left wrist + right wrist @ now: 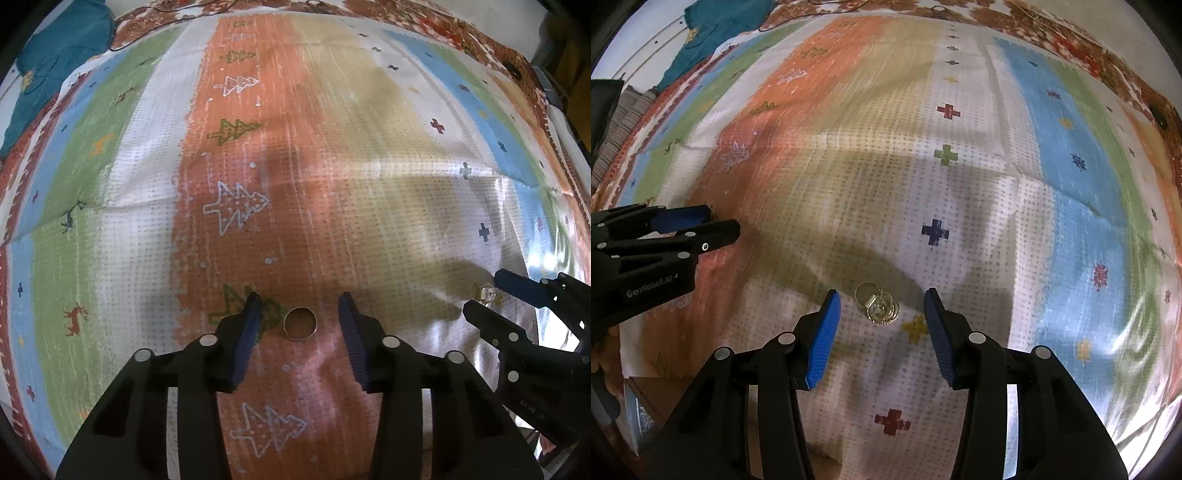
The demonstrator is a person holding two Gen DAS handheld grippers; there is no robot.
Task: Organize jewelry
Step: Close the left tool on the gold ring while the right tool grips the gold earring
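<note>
On the striped cloth [332, 184], the left gripper [300, 314] has its jaws spread around a ring [300, 324] on the orange stripe. The right gripper [882, 310], jaws also spread, flanks gold earrings [881, 304] on the white stripe.

Striped cloth [332, 110] spread flat, printed with trees, deer and crosses in orange, tan, white, blue and green bands. Teal garment [55, 62] bunched at far left corner. Thin dark cord [147, 29] along far edge.
</note>
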